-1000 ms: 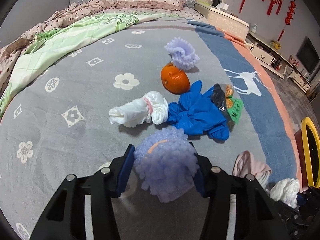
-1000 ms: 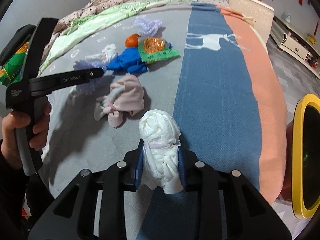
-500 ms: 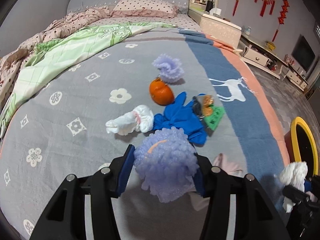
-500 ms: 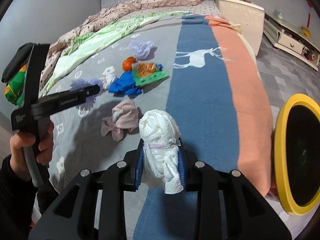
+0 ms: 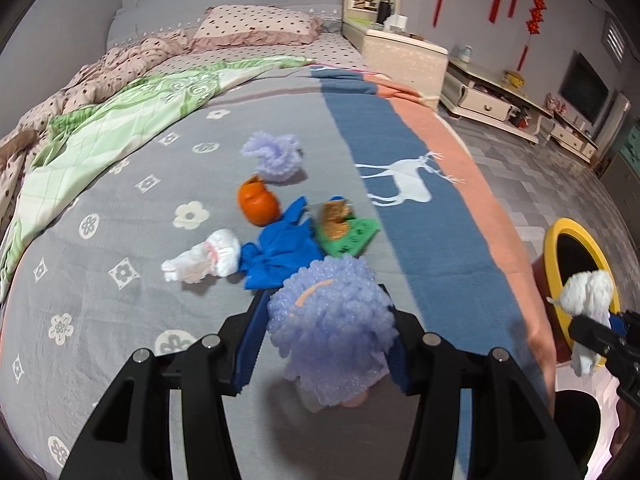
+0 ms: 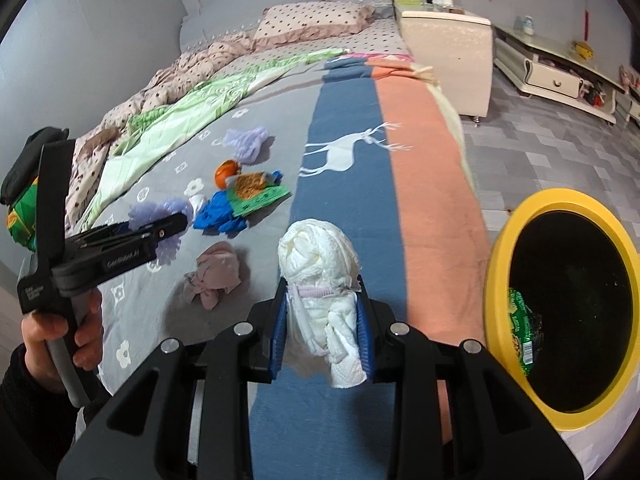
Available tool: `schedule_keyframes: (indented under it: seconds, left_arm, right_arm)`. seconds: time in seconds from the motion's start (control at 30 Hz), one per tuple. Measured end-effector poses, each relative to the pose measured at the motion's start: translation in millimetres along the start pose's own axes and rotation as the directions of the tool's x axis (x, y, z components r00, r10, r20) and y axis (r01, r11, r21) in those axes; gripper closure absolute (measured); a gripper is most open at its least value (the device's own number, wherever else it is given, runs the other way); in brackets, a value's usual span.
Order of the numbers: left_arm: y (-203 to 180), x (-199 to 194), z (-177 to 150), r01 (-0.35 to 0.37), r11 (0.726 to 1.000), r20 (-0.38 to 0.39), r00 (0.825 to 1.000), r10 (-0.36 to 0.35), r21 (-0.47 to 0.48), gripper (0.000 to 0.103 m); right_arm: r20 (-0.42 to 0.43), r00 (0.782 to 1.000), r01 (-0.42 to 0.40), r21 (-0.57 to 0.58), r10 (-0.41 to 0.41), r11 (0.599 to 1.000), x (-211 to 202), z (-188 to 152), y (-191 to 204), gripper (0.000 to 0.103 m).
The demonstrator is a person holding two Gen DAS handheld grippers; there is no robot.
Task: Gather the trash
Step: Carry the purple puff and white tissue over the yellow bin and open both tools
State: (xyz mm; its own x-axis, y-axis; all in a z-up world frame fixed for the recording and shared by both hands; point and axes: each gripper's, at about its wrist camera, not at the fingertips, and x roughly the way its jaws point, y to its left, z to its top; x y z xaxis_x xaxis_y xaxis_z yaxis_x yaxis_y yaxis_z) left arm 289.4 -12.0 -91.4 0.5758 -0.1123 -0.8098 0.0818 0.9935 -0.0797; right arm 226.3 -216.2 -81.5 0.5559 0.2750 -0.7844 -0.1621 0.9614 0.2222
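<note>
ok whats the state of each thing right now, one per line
left tool: shut on purple foam net
right tool: shut on white wad
yellow bin: open, green wrapper inside
pink wad: lying on bed
orange peel: lying on bed
blue glove: crumpled on bed

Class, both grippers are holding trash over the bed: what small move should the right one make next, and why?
Probably carry the right gripper sideways to hang over the yellow-rimmed bin before opening. It is shut on the white tissue wad, which sits above the blanket's blue stripe, while the bin's open mouth stands beside the bed to that side. The left gripper, shut on the purple foam net, can follow.
</note>
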Motion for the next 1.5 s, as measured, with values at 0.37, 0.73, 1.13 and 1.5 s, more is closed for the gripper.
schedule_keyframes:
  seconds: [0.37,0.73,1.13,1.5]
  left_arm:
    - [-57,-14,10,0.055,0.995,0.019,0.998,-0.057,0.084,0.053]
    - [-113,-16,21,0.114,0.984,0.027,0.993,-0.118,0.135,0.053]
    - [-177,-12,28,0.179,0.961,0.012,0.982,-0.186,0.209,0.053]
    - [-240,0,29,0.264,0.933,-0.011,0.963,-0.27,0.245,0.053]
  right_arm:
    - [0.044,0.999,0.022,0.069,-0.025,0.997,-25,3,-40,0.075]
    - [0.078,0.995,0.047,0.153,-0.059,0.987,-45,4,-86,0.075]
    - [0.122,0.986,0.077,0.255,-0.111,0.964,-71,6,-142,0.075]
    - [0.133,0.977,0.108,0.348,-0.164,0.931,-87,-1,-202,0.074]
